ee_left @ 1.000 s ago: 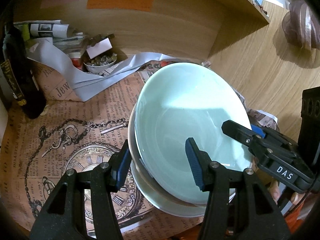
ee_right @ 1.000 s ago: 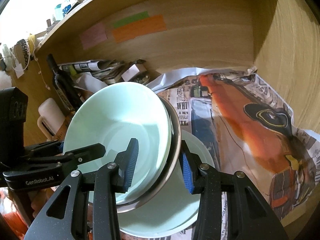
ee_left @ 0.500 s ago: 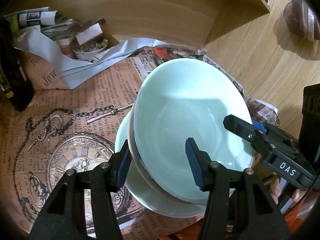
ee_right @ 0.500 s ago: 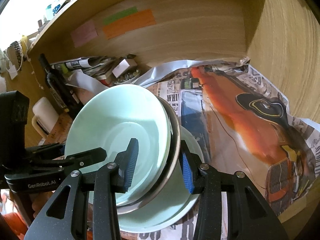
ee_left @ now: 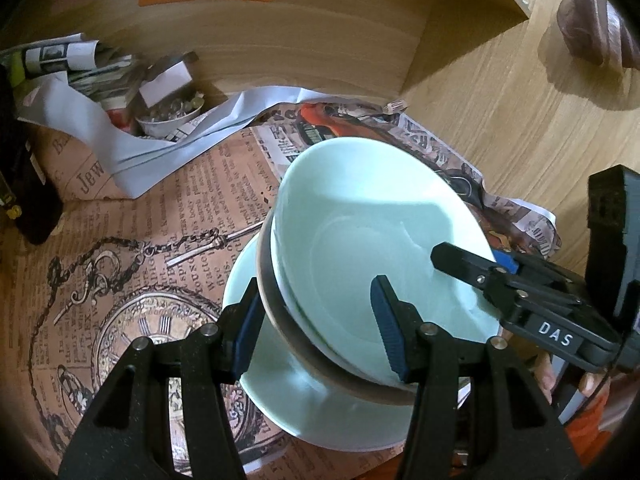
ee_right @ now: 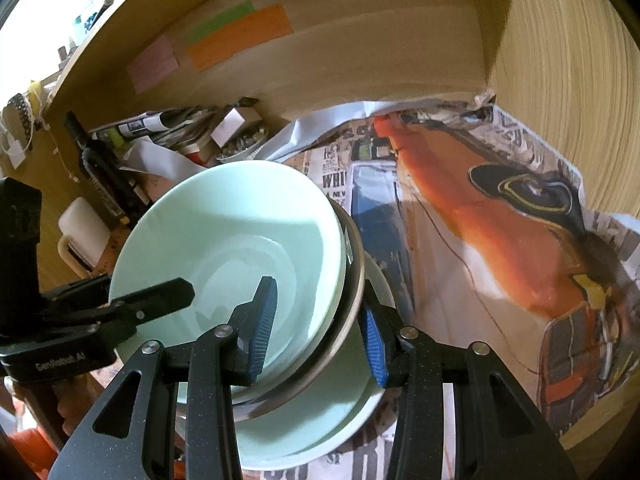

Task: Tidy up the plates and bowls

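Two grippers shared one load: a pale green ceramic bowl (ee_left: 380, 240) nested in a shallow metal dish (ee_right: 354, 280), carried tilted over a pale green plate (ee_left: 312, 408) that lay on the printed newspaper (ee_left: 140, 240) lining the wooden shelf (ee_right: 360, 60). The left gripper (ee_left: 316, 324) was clamped across the near rim of bowl and dish together, one blue pad inside the bowl and one under the dish. The right gripper (ee_right: 320, 330) was clamped the same way on the opposite rim.

By my reading, the stacking step was in hand: the nested pair looked close to being set on the plate. The next move would call for levelling the tilt, centring the pair over the plate, lowering both sides evenly, then loosening both grips.

Whether the dish's low edge already touched the plate could not be told; the grippers' black bodies covered that edge. The clutter at the shelf's back was too blurred to identify.
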